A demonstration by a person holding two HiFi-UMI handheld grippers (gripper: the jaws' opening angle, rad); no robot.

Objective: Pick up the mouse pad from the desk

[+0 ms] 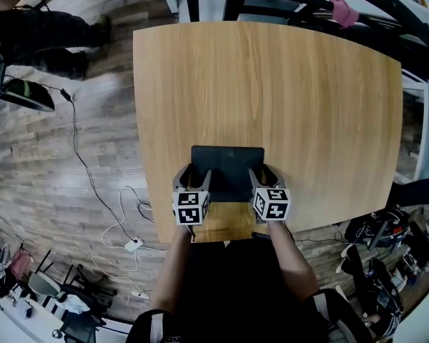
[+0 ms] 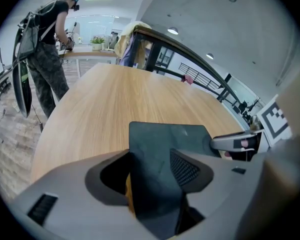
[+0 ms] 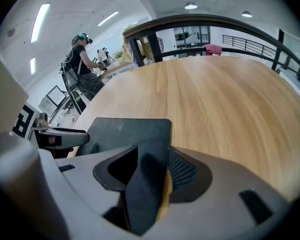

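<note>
Left tool (image 1: 194, 177) and right tool (image 1: 263, 176) stand wide open, each straddling a near corner of the black mouse pad (image 1: 227, 164) without clamping it. It lies near the worktop's (image 1: 272, 84) front edge. It looks thin, light and floppy; pinching the 2 near corners seems best.

I hold my left forearm (image 1: 177, 259) and right forearm (image 1: 292, 256) forward, side by side, with the left gripper (image 1: 194, 179) and right gripper (image 1: 263, 177) level with each other and pitched steeply down, jaws parted on both
</note>
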